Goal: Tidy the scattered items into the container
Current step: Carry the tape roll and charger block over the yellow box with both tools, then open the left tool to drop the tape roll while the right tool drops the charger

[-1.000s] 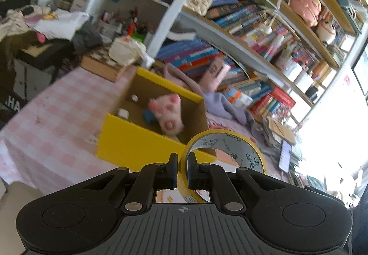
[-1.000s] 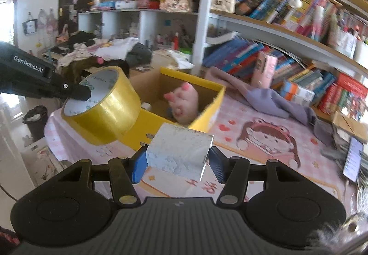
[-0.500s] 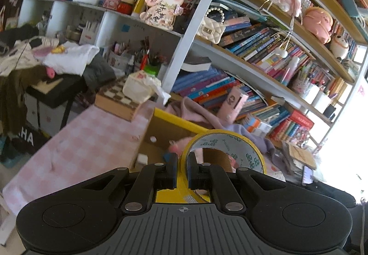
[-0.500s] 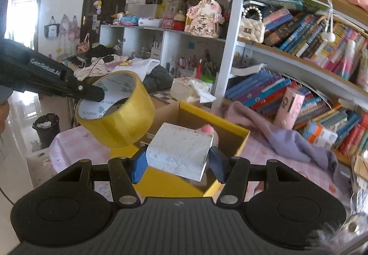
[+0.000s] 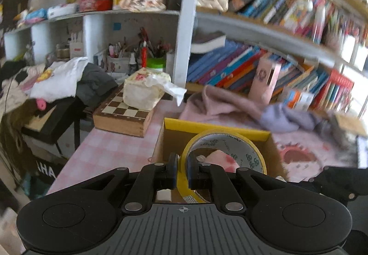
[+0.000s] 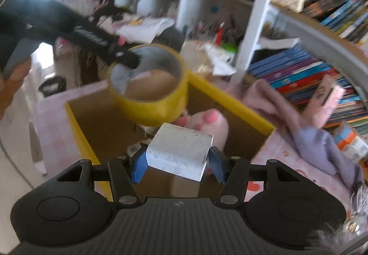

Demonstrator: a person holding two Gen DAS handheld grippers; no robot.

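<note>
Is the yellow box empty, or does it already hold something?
Not empty: a pink plush toy lies inside the yellow box, with small items beside it.

I can read only the white letters "AHA" point(image 5: 46, 171) on the dark object low at the left of my left wrist view. The print inside the yellow tape roll point(image 5: 247, 155) is too blurred for me.

2 wrist fisheyes, close above the shared yellow box point(image 5: 216, 132), facing bookshelves point(image 6: 306, 66).
</note>
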